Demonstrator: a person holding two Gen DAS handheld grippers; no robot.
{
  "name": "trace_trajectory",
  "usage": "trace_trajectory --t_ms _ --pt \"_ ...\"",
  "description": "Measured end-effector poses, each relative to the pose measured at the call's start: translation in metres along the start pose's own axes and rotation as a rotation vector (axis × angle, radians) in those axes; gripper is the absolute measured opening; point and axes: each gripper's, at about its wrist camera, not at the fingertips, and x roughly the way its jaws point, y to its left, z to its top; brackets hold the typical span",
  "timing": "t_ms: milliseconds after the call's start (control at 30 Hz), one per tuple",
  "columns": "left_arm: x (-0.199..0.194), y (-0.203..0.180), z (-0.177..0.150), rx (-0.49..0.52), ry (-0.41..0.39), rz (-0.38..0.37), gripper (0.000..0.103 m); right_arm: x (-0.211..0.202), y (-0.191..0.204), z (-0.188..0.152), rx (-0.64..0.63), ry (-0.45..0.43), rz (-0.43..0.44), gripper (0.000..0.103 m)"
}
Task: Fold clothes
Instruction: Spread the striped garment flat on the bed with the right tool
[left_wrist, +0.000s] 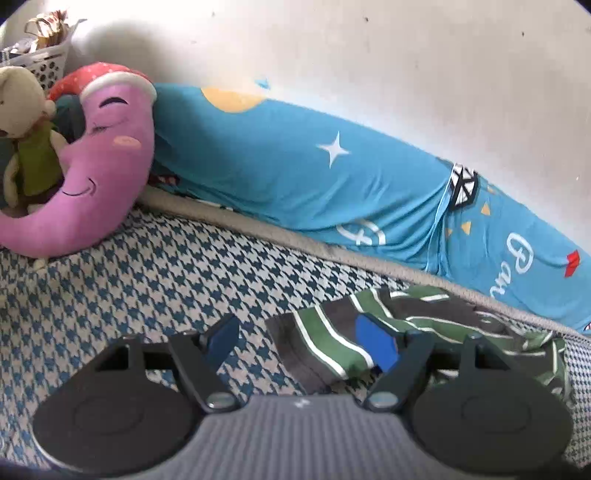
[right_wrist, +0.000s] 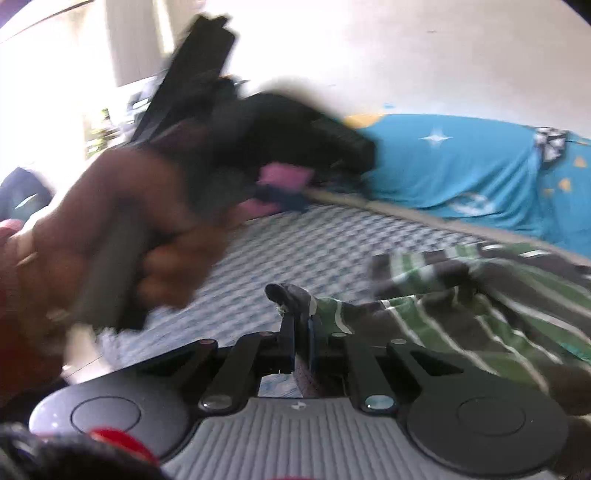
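A striped garment (left_wrist: 332, 343) in green, dark grey and white lies crumpled on the houndstooth bed cover (left_wrist: 155, 280). My left gripper (left_wrist: 303, 343) hovers open just over the garment's left end, one blue pad (left_wrist: 378, 343) above the cloth, nothing between its fingers. In the right wrist view the same striped garment (right_wrist: 461, 314) spreads to the right, and my right gripper (right_wrist: 301, 332) is shut on a dark corner of it. A hand (right_wrist: 122, 229) holds the left gripper's body (right_wrist: 229, 140) up at the left, blurred.
A long blue bolster (left_wrist: 314, 173) with a star print lies along the white wall. A pink moon cushion (left_wrist: 107, 155) and a beige teddy (left_wrist: 26, 122) sit at the bed's left end, a white basket (left_wrist: 40, 59) behind them. Bare houndstooth cover stretches left of the garment.
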Motion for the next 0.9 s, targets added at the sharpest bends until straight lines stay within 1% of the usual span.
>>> trace_trajectory --t_ms 67,100,167,267,367,500,633,767,833,900 --pt "-0.008 0.001 -0.005 0.006 -0.002 -0.007 0.077 -0.004 0.013 -0.005 -0.028 0.016 0.032 0.017" --pt "-0.012 0.001 -0.008 0.010 -0.003 -0.010 0.077 -0.006 0.019 -0.008 -0.040 0.023 0.041 0.023" --pt "-0.020 -0.001 -0.015 0.029 -0.005 -0.016 0.077 -0.012 0.027 -0.011 -0.058 0.038 0.052 0.023" --pt "-0.029 -0.008 -0.029 0.063 -0.004 -0.024 0.079 -0.026 0.029 -0.014 -0.054 0.024 0.011 0.023" --pt "-0.033 -0.013 -0.047 0.078 0.027 -0.035 0.079 -0.039 0.023 -0.022 -0.018 0.028 -0.062 0.023" --pt "-0.033 -0.018 -0.070 0.080 0.088 -0.071 0.079 -0.056 0.013 -0.037 -0.003 0.053 -0.196 0.023" --pt "-0.032 -0.027 -0.090 0.113 0.132 -0.099 0.079 -0.085 -0.007 -0.049 0.031 0.065 -0.312 0.024" --pt "-0.029 -0.039 -0.102 0.176 0.144 -0.100 0.079 -0.117 -0.038 -0.054 0.061 0.077 -0.411 0.030" --pt "-0.027 -0.044 -0.106 0.190 0.155 -0.113 0.079 -0.131 -0.051 -0.059 0.077 0.091 -0.449 0.032" --pt "-0.023 -0.049 -0.110 0.197 0.170 -0.130 0.079 -0.139 -0.060 -0.067 0.083 0.118 -0.476 0.039"
